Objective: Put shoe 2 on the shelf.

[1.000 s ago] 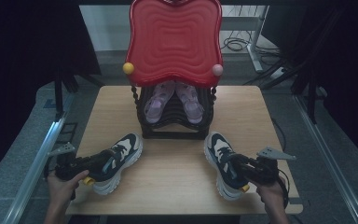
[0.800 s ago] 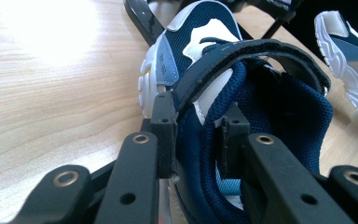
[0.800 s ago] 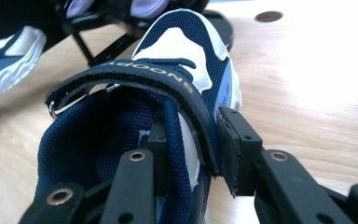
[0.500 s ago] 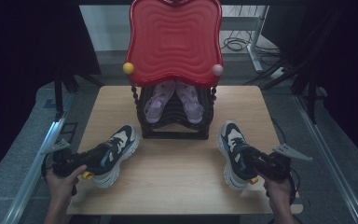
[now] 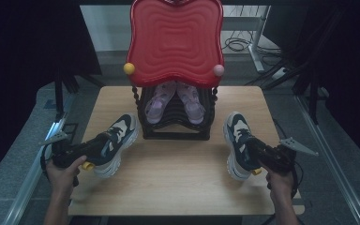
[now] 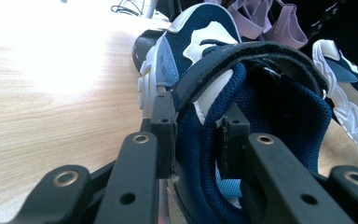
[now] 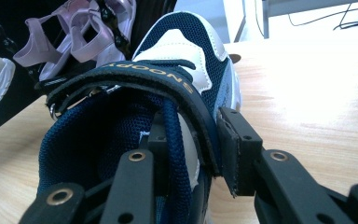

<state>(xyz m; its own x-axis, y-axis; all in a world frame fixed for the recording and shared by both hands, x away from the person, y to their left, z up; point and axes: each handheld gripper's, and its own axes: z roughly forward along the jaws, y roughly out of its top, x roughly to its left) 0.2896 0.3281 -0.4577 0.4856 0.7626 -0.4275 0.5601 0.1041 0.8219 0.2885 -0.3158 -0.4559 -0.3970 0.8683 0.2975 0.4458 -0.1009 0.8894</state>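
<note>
Both navy-and-white mesh sneakers, left (image 5: pixel 114 143) & right (image 5: pixel 238 143), now shifted outward vs. earlier; left gripper (image 6: pixel 193 140) & right gripper (image 7: pixel 191 144) each clamped on a sneaker's collar, likely headed for the black shoe rack (image 5: pixel 178 129).

The left gripper (image 6: pixel 193 135) pinches the collar wall of a navy-and-white sneaker (image 6: pixel 200 51), one jaw outside, one inside. Lilac sandals (image 6: pixel 265 18) sit at one o'clock, a second sneaker (image 6: pixel 342 88) at three o'clock, on the wooden table (image 6: pixel 51 102).

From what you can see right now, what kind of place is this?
Probably a recording studio or lab, not a home: a bare wooden table surrounded by black curtains, loose cables on the floor behind it, and a red-topped shoe rack staged for handling.
</note>
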